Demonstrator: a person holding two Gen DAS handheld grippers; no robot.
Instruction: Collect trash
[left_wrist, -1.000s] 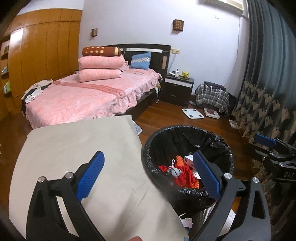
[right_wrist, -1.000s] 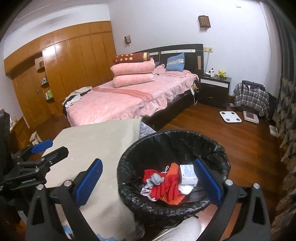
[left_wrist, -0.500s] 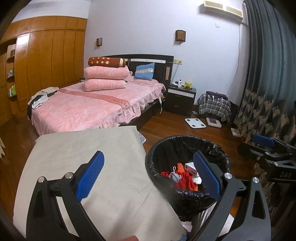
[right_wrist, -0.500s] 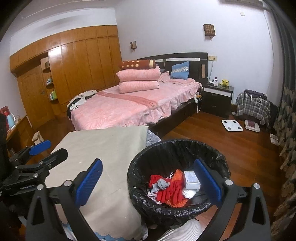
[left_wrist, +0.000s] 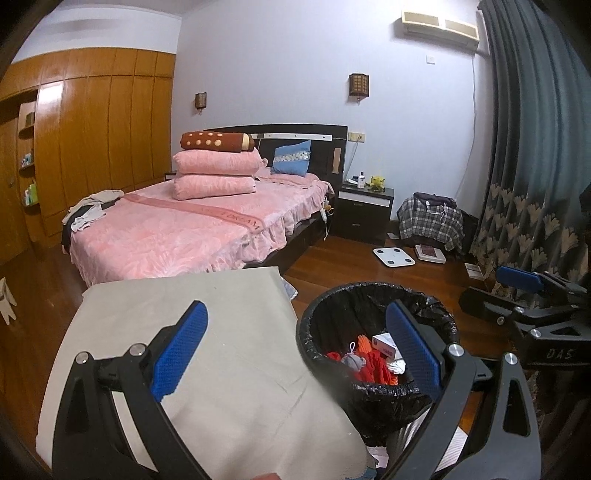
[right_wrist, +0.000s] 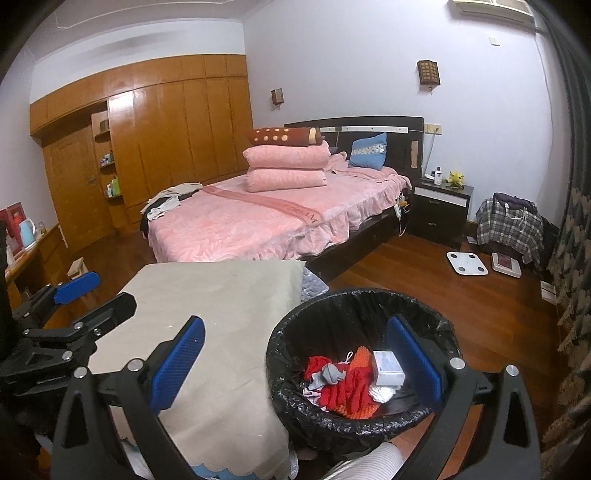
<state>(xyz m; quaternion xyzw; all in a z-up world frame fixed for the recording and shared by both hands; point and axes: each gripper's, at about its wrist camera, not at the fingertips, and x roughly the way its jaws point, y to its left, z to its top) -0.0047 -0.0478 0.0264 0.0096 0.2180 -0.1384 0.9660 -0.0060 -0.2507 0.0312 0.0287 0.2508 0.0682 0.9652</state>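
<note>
Left wrist view: the left gripper (left_wrist: 295, 350) stands wide open and empty in the lower half of the frame, its blue pads straddling the edge of a cloth-covered table (left_wrist: 221, 332) and a black-lined trash bin (left_wrist: 376, 295) at lower right. Compared with a second ago the camera sits higher and further back — more wall shows, the bin looks smaller. The right gripper (left_wrist: 524, 288) juts in at the right edge.

Right wrist view: the right gripper (right_wrist: 295, 350) is likewise spread apart and holds nothing. Low in the centre-right, the bin holds the collected trash — red and orange fabric (right_wrist: 347, 391), a grey scrap, a small white box (right_wrist: 386, 367). The table top shows no litter. Both tools pulling away empty suggests the collecting is finished, or nearly so.
</note>
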